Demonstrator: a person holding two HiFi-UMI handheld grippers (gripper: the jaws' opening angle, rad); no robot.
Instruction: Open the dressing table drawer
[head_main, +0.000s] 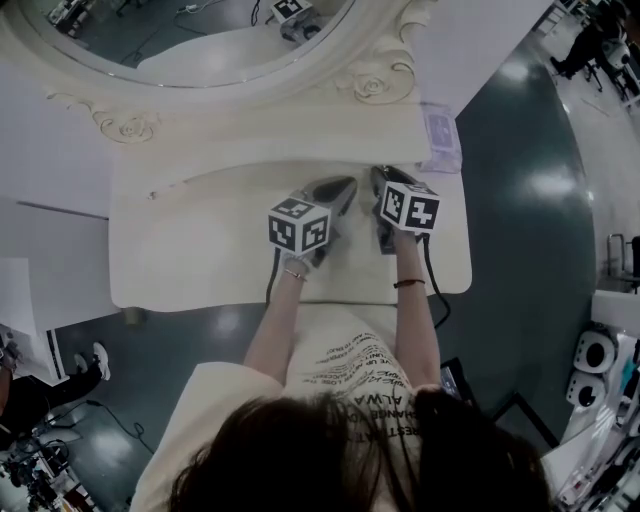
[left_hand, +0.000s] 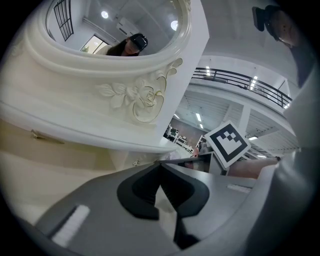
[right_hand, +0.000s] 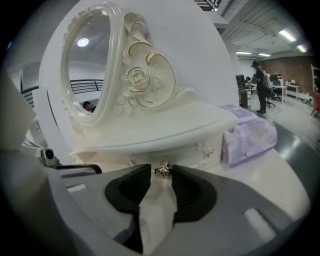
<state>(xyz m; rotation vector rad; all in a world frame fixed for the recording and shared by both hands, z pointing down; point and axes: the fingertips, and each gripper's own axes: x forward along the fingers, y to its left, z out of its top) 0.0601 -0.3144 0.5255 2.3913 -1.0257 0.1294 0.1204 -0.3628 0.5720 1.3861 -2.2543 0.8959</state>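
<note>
The cream dressing table (head_main: 200, 250) has a row of small drawers under its mirror shelf. In the right gripper view a small gold drawer knob (right_hand: 163, 170) sits between the tips of my right gripper (right_hand: 161, 167), which is open with the pads just off the knob. From the head view this gripper (head_main: 382, 178) points at the drawer row right of centre. Just to its left, my left gripper (head_main: 343, 185) hangs over the tabletop. In its own view the left gripper (left_hand: 160, 164) is shut, tips touching, with nothing in it. How far the drawer stands out cannot be told.
An oval mirror (head_main: 200, 40) in a carved frame rises behind the shelf. A purple tissue pack (right_hand: 247, 135) lies on the table's right end (head_main: 440, 135). Further small knobs (right_hand: 207, 150) dot the drawer fronts. A person (right_hand: 260, 85) stands far off at the right.
</note>
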